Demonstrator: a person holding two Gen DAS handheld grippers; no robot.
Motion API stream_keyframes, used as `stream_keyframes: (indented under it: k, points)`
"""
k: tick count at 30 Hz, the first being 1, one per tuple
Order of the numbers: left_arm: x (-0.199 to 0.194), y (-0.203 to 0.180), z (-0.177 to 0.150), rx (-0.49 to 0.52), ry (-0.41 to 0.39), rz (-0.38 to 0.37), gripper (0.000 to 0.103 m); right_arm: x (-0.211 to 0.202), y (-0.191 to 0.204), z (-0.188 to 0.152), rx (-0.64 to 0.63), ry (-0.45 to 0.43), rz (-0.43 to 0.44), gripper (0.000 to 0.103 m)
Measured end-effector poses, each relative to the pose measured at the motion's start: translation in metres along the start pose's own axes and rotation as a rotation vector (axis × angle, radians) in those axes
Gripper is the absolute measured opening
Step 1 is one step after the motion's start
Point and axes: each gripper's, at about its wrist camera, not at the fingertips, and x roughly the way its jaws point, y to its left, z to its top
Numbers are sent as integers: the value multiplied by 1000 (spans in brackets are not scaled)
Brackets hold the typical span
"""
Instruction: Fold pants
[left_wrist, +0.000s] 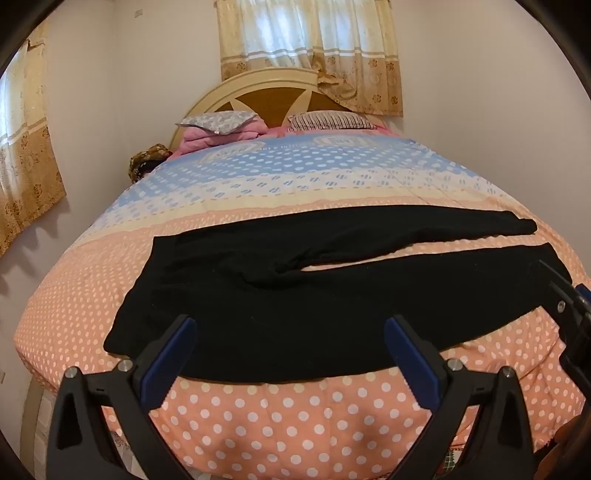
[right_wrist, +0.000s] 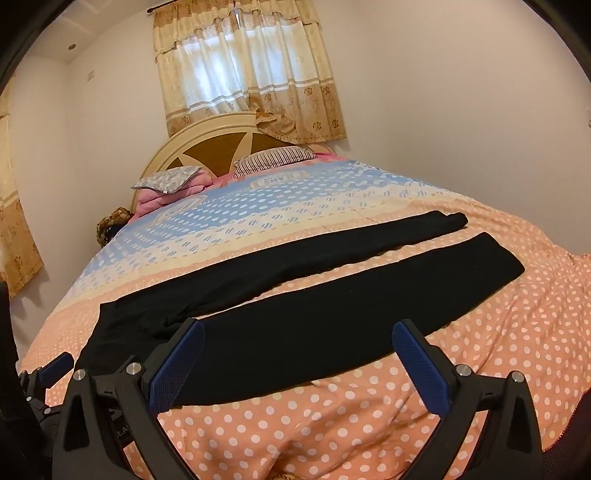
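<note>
Lying flat beyond open fingers (left_wrist: 188, 332), pants (left_wrist: 295, 295)

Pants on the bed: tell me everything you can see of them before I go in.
The pants are plain black, of a soft, matte cloth. They lie flat and unfolded across the dotted bedspread near the foot of the bed, waist end to the left and both legs running right with a narrow gap between them. The far leg looks narrower and slightly rumpled near the crotch; the near leg is smooth. Only the bedspread touches them; neither gripper holds them.
</note>
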Motion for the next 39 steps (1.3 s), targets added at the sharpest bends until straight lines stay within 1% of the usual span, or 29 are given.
stream_keyframes:
  k: [39]
  points:
    - [8, 11, -2, -27, 29, 5, 103, 8, -2, -5, -9, 20, -1, 102]
